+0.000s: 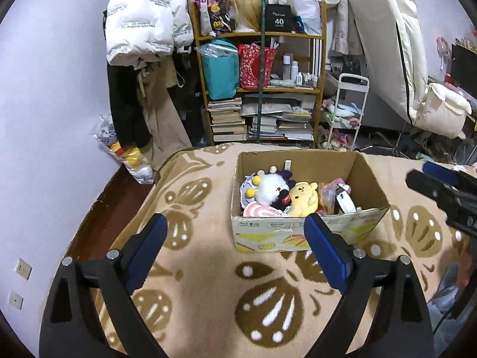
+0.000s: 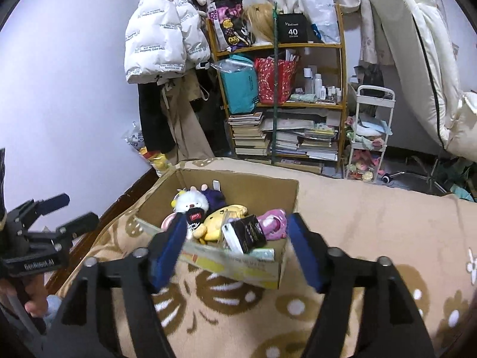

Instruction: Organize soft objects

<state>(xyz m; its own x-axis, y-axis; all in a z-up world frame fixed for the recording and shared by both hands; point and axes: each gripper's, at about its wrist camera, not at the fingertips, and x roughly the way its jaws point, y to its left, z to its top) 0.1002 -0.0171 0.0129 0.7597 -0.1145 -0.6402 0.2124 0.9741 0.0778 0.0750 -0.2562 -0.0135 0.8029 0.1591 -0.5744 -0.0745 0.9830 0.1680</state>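
An open cardboard box stands on a beige blanket with brown flower prints. Inside lie a white fluffy plush, a yellow plush, a pink plush, a pink-striped round toy and a black-and-white packet. My left gripper is open and empty, in front of the box's near left corner. My right gripper is open and empty, just before the box's near wall. Each gripper shows in the other's view, the right one and the left one.
The blanket covers a bed whose dark wooden edge runs at left. Behind stand a cluttered wooden shelf with books and bags, hanging coats, a white trolley and a cream mattress leaning on the wall.
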